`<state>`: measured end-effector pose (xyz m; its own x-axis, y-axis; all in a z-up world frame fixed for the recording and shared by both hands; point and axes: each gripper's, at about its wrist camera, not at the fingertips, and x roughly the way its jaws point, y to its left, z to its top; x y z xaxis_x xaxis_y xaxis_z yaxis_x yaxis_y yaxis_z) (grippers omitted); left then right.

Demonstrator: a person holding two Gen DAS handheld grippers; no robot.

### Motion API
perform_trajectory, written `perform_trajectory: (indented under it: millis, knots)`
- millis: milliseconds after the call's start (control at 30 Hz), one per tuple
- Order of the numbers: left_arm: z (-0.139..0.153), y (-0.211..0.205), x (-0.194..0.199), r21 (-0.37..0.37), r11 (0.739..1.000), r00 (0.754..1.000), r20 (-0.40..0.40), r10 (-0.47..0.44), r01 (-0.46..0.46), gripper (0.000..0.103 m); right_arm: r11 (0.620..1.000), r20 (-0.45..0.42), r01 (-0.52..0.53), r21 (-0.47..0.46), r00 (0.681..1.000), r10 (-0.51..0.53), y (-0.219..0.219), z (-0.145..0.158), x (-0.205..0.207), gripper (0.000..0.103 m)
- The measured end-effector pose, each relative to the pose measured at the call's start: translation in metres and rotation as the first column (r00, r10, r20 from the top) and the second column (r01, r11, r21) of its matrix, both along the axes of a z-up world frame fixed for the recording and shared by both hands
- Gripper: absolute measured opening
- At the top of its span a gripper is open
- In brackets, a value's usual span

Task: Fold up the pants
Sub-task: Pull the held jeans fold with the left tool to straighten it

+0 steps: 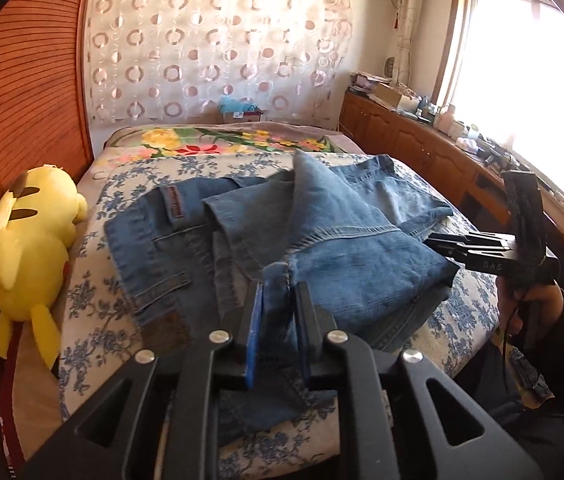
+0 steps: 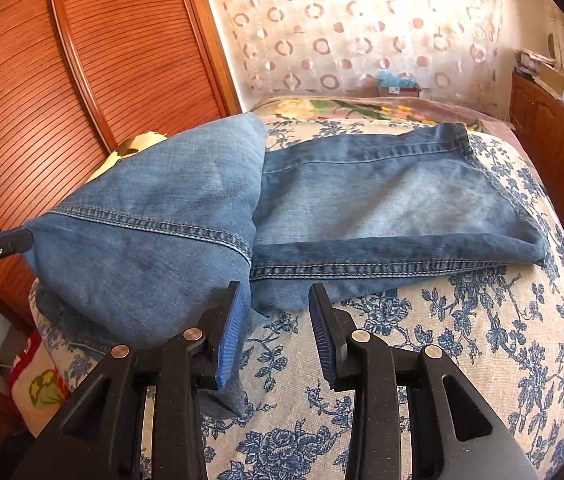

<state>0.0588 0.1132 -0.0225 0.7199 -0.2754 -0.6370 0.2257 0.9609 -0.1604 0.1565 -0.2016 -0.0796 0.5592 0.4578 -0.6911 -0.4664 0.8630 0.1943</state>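
Observation:
Blue jeans lie partly folded on the flowered bed, waistband and leather patch toward the left. My left gripper is shut on a raised fold of the denim, which fills the gap between its pads. In the right wrist view that lifted flap tents up from the left gripper at the left edge, over the flat leg. My right gripper stands open; denim hangs against its left finger and bedsheet shows through the gap. From the left wrist view the right gripper touches the fold's right edge.
A yellow plush toy lies at the bed's left side against slatted wooden doors. A wooden sideboard with clutter runs under the window on the right. A person's hand holds the right gripper. Bare bedsheet spreads in front of the right gripper.

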Motion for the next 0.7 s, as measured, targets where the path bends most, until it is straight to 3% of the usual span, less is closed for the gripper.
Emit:
perform_trajectory:
  millis: [200, 367, 567, 700]
  knots:
    - [0.004, 0.013, 0.016, 0.023, 0.999, 0.999, 0.004, 0.041, -0.041, 0.043, 1.0, -0.006, 0.007, 0.0, 1.0, -0.007, -0.001, -0.004, 0.002, 0.033]
    - [-0.004, 0.013, 0.047, 0.04, 0.999, 0.999, -0.026, 0.03, -0.029, 0.047, 1.0, -0.001, 0.008, -0.006, 1.0, -0.008, 0.002, -0.008, 0.001, 0.033]
    - [-0.023, 0.004, 0.083, 0.042, 0.999, 0.998, -0.061, -0.001, 0.003, 0.066, 0.999, 0.04, 0.007, -0.034, 0.999, -0.006, 0.01, -0.009, 0.004, 0.033]
    - [-0.027, -0.001, 0.102, 0.07, 0.998, 0.998, -0.062, 0.0, 0.005, 0.066, 0.998, 0.064, 0.004, -0.058, 0.998, 0.0, 0.015, -0.01, 0.008, 0.033]
